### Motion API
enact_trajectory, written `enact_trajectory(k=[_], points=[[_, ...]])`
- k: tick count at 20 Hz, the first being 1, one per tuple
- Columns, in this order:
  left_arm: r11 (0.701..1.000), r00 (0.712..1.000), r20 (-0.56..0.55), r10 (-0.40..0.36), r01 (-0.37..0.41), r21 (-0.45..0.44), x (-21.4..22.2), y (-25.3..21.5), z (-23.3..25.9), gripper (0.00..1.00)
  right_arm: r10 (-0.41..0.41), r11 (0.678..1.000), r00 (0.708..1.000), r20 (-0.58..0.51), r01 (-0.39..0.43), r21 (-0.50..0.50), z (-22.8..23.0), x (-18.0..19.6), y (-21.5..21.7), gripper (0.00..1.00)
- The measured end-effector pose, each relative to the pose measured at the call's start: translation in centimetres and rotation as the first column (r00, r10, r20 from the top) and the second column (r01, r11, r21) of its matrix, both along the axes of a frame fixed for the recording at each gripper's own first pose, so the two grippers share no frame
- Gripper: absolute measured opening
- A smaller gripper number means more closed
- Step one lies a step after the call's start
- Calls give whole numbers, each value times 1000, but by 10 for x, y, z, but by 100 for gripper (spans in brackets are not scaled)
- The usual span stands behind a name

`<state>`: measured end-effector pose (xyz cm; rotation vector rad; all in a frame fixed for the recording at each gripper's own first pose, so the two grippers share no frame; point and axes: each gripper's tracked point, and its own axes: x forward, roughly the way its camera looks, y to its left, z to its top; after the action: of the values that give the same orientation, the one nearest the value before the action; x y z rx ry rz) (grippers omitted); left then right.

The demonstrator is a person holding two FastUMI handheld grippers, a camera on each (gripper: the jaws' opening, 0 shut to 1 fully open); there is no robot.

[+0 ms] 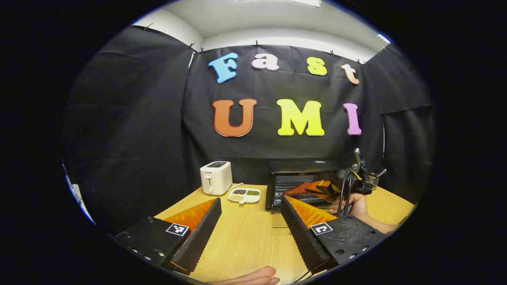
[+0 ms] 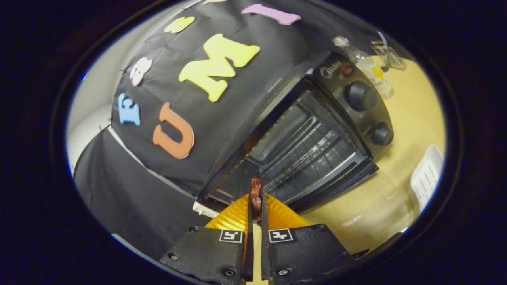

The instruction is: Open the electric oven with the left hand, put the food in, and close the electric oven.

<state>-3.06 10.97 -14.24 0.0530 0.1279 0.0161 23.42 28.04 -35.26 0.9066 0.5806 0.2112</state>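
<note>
The black electric oven stands at the back of the wooden table with its glass door folded down. My left gripper hovers open over the table in front of it, holding nothing. A hand holds my right gripper at the oven's mouth, with a reddish-brown piece of food in it. In the right gripper view, my right gripper is shut on the thin slice of food, tilted, just before the open oven and its wire rack.
A white toaster and a divided white dish stand left of the oven. A clear bottle and a glass stand beyond the oven's knobs. A white slotted object lies near the door. A hand shows at the table's near edge.
</note>
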Motion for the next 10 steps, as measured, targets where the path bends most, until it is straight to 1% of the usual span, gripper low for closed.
enact_trajectory(k=[2,3,6,9,10], points=[[1000,1000,-14,3,-3,-5,3,2,-4,96,-58,998,998,-13,59,12,-10,17,-5,11],[1000,1000,-17,1,-1,-3,4,2,-5,96,-72,997,997,-6,72,-9,-12,23,-8,10],[1000,1000,-31,6,-6,4,3,9,-13,96,-80,992,996,32,83,-100,-14,39,-11,11],[999,998,-61,24,-25,-24,5,17,-21,96,-84,976,995,62,95,-196,-17,37,-14,12],[999,997,-68,24,-26,-38,3,18,-23,96,-79,965,995,62,92,-244,-21,36,-15,13]])
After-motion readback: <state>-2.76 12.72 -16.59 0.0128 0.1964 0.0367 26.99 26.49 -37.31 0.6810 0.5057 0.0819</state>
